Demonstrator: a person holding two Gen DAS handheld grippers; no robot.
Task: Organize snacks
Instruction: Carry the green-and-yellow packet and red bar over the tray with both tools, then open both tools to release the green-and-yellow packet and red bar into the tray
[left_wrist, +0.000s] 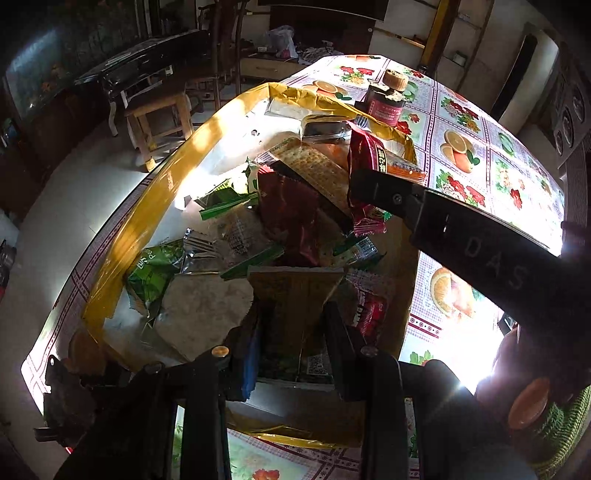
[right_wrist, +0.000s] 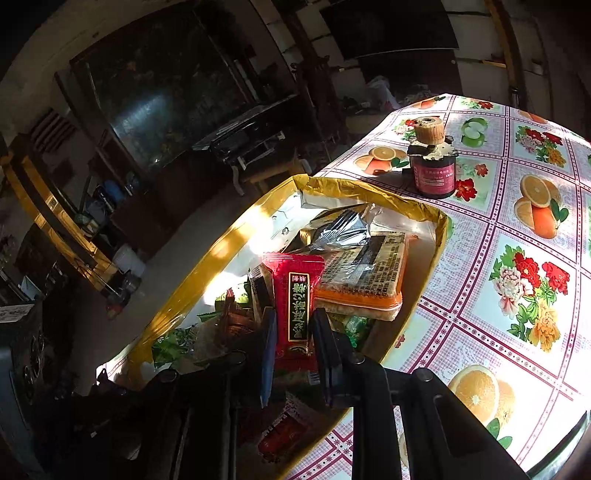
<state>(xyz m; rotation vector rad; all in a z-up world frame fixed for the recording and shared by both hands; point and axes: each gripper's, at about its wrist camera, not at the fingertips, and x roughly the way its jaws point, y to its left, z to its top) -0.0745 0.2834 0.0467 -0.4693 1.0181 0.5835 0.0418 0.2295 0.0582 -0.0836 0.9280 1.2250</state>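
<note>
Left tool (left_wrist: 291, 325) clamps a brown snack packet (left_wrist: 295, 291) over the yellow-rimmed box (left_wrist: 155, 192) full of snacks. Right tool (right_wrist: 293, 332) pinches a red packet (right_wrist: 295, 295) above the same box (right_wrist: 221, 240). A small jar (right_wrist: 432, 170) stands beyond on the fruit-print surface (right_wrist: 517, 240).
</note>
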